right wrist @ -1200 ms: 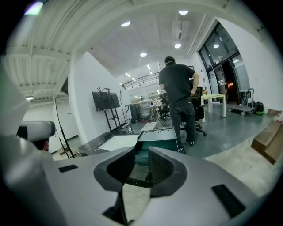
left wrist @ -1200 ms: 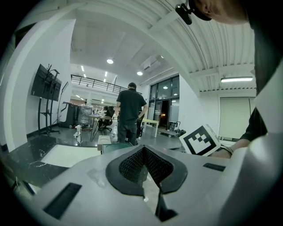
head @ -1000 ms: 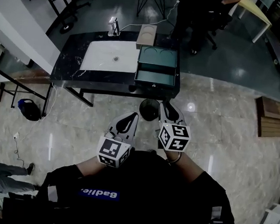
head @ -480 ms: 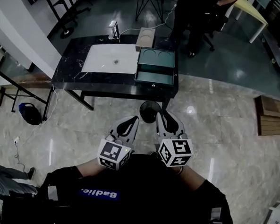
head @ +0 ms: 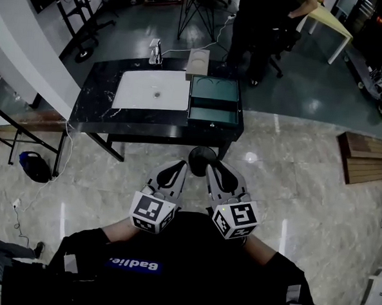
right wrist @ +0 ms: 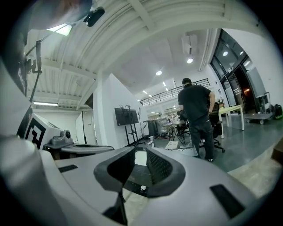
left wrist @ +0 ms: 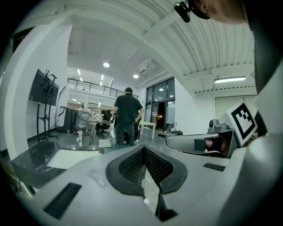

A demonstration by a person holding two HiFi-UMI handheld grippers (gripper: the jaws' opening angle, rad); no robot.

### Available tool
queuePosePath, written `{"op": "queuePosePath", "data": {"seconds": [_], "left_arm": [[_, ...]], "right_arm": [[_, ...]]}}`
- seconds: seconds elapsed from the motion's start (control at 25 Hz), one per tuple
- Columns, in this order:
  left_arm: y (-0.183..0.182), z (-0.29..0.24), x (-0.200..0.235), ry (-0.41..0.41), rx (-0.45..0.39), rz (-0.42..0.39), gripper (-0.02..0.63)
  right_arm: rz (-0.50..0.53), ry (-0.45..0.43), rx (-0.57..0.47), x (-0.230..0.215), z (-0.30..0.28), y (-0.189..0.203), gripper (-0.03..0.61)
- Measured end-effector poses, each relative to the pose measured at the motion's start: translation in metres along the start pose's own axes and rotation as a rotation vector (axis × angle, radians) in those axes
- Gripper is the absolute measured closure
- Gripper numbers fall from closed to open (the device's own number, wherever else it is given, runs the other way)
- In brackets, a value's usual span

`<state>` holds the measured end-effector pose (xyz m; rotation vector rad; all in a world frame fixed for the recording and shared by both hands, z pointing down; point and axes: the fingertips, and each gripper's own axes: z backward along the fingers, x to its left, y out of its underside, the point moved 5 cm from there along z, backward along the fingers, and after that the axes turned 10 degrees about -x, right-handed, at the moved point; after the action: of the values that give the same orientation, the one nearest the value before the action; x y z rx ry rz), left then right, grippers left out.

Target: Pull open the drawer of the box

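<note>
Black marble worktop (head: 94,104) carries a white sink basin (head: 153,89) on its left, faucet (head: 156,51) at the far edge. Person in black (head: 263,24) stands beyond; wooden pallets (head: 365,156) lie right, round black stool (head: 202,158) near.

- Head view: even, rather dim indoor light. Small white glare spots sit on the glossy pale marble floor (head: 306,175) ahead of the right hand-held gripper (head: 213,166) and beside the left hand-held gripper (head: 177,165).
- Both gripper views: round fisheye frame, black corners, lines bent at the edges.
- Round ceiling lamps (right wrist: 158,73) above the right hand-held gripper blow out white; its near body looks soft.
</note>
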<state>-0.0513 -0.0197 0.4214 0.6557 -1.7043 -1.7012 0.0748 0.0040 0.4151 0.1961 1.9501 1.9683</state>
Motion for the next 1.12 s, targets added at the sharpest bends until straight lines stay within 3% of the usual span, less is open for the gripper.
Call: {"op": "queuePosePath", "data": {"seconds": [0.4, 0.44, 0.48, 1.12], "left_arm": [[-0.008, 0.008, 0.006, 0.029, -0.046, -0.025, 0.621], [-0.009, 0.009, 0.006, 0.029, -0.047, -0.024, 0.621], [-0.01, 0.01, 0.006, 0.029, -0.049, -0.024, 0.621], [-0.014, 0.026, 0.004, 0.012, -0.067, -0.048, 0.621]], "right_arm": [[0.049, -0.051, -0.01, 0.023, -0.006, 0.004, 0.509], [0.053, -0.055, -0.01, 0.025, -0.005, 0.004, 0.569], [0.056, -0.06, -0.008, 0.027, -0.005, 0.004, 0.577], [0.072, -0.134, -0.004, 0.046, -0.008, 0.016, 0.577]]}}
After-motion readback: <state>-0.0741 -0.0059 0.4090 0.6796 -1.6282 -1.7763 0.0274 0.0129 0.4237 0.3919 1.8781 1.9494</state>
